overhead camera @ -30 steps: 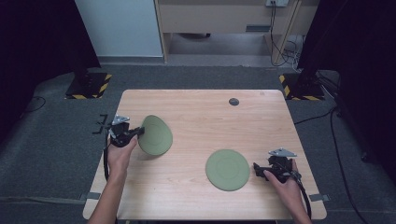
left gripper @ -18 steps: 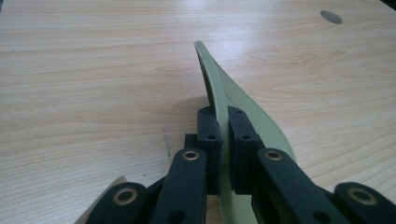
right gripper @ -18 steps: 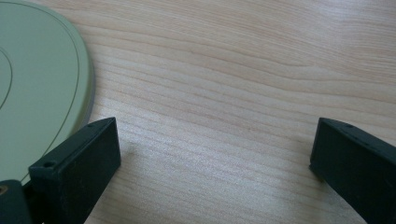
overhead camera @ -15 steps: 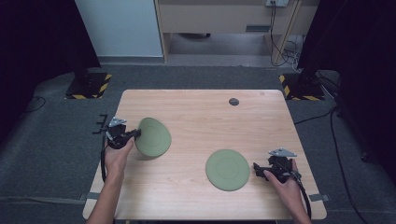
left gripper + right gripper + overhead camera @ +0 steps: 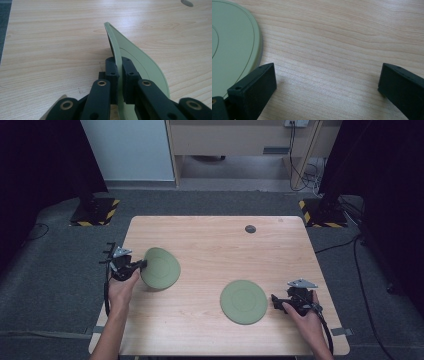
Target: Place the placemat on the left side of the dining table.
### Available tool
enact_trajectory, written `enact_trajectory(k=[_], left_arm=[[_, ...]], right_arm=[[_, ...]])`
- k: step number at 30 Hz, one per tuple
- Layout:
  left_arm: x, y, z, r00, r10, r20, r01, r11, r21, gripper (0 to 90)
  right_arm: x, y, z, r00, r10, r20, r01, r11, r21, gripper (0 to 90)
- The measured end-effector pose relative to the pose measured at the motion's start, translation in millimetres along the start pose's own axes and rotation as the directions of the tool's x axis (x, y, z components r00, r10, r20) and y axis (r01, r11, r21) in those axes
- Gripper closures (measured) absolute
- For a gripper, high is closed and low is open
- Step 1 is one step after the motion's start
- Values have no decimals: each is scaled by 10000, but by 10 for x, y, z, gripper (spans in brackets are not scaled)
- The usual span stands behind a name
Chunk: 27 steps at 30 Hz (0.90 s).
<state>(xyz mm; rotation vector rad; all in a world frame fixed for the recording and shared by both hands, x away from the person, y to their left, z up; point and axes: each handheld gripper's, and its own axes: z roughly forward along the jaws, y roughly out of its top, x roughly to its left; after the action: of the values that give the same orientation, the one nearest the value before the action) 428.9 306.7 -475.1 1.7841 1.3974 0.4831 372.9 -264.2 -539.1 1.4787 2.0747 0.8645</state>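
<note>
High view: a pale wooden table (image 5: 210,250) with rounded corners stands on grey carpet, and the person's forearms come in from the near edge. At the left side the left gripper (image 5: 141,265) has its jaws closed on the rim of a green plate (image 5: 161,268), which is lifted and tilted so that its face turns toward the camera; whether its lower edge touches the wood cannot be told from here. The left gripper view shows the grip close up: the two black pads (image 5: 111,73) press on either side of the plate's thin rim, and the plate (image 5: 140,62) stands on edge, curving away to the right above the wood. Toward the near right of the table a second green plate (image 5: 243,301) lies flat. The right gripper (image 5: 274,299) rests just right of that plate with its jaws pointing at the rim, spread wide and holding nothing. In the right gripper view the flat plate's edge (image 5: 234,45) lies beside the left-hand jaw, with bare wood between the two jaws. A small dark round disc (image 5: 250,228) sits near the far edge, well apart from both plates
</note>
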Motion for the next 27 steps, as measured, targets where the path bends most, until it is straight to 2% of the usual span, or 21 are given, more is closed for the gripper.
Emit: enact_trajectory(k=[6, 10, 12, 24, 27], left_arm=[[59, -28, -11, 9999, -50, -95, 50, 10000, 57, 849], [89, -37, -13, 9998, 22, -188, -20, 9999, 133, 846], [88, -37, -10, 9993, 239, -304, -232, 9994, 255, 845], [176, -77, 43, 9987, 295, -405, -269, 9977, 620, 822], [192, -100, 63, 9964, 568, -633, -514, 9952, 835, 821]], right_arm=[[1, 2, 0, 10000, 6, 1, -6, 10000, 20, 17], [2, 2, 2, 10000, -6, 1, 6, 10000, 16, 16], [2, 3, 2, 10000, 8, 5, -8, 10000, 20, 16], [4, 7, 7, 10000, -4, -6, 4, 10000, 16, 14], [4, 7, 7, 10000, -4, -8, 4, 10000, 16, 14]])
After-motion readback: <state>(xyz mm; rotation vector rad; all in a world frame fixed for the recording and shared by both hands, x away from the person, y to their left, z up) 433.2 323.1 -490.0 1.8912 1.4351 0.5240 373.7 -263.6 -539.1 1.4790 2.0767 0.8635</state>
